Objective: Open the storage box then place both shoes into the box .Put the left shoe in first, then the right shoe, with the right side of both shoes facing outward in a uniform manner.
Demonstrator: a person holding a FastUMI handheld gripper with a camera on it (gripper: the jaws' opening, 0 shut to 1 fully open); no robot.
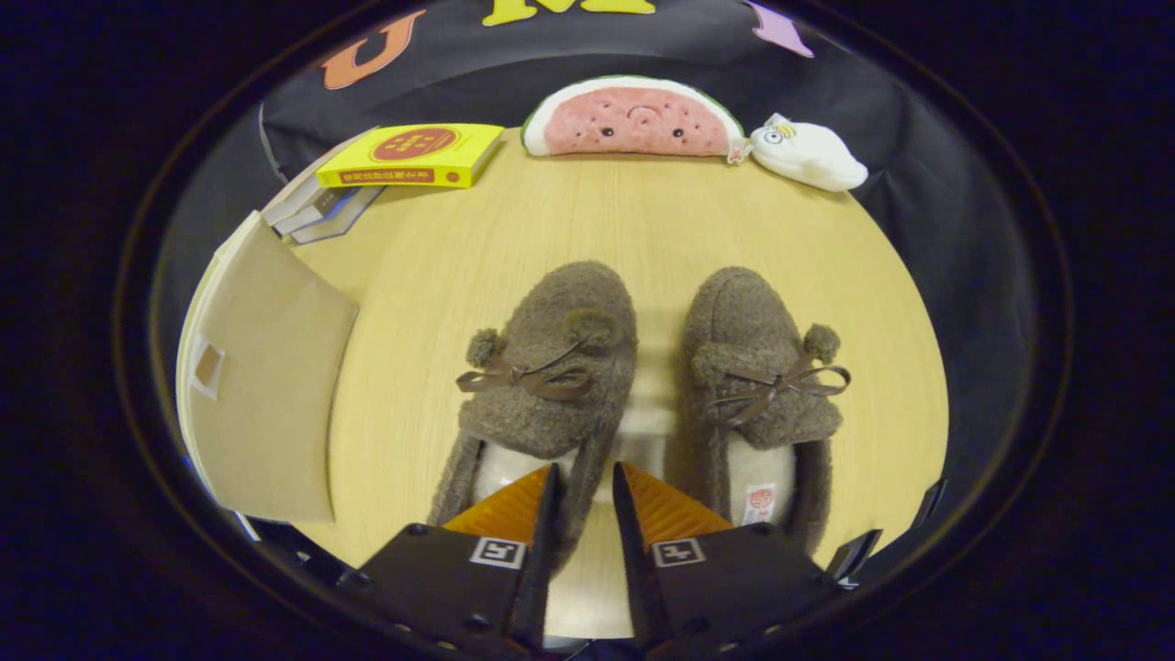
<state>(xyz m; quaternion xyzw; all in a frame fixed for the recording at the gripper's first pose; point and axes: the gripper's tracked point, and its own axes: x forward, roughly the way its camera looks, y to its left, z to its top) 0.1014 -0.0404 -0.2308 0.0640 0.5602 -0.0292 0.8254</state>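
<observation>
On a round, pale wood-grain table in the gripper view, two fuzzy brown shoes stand side by side with toes pointing away from the fingers. Both have a curly, boucle-like pile, a thin brown ribbon bow with small pompoms across the vamp, and a pale fleecy lining. The left shoe lies just ahead of the gripper, and its inner side wall runs into the narrow gap between the two fingers; one finger sits over the shoe's opening, the other over the bare table strip between the shoes. The jaws stand nearly closed, but whether both press on the wall I cannot tell. The right shoe sits just beside it, apart from the fingers, with a small label inside its heel. Well off to the left of the shoes, a flat tan cardboard box with a small cut-out flap lies at the table's rim, its lid down. Beyond it rests a stack of books with a glossy yellow book on top. At the far edge sit a soft watermelon-slice plush and, touching its corner, a smooth white plush.
</observation>
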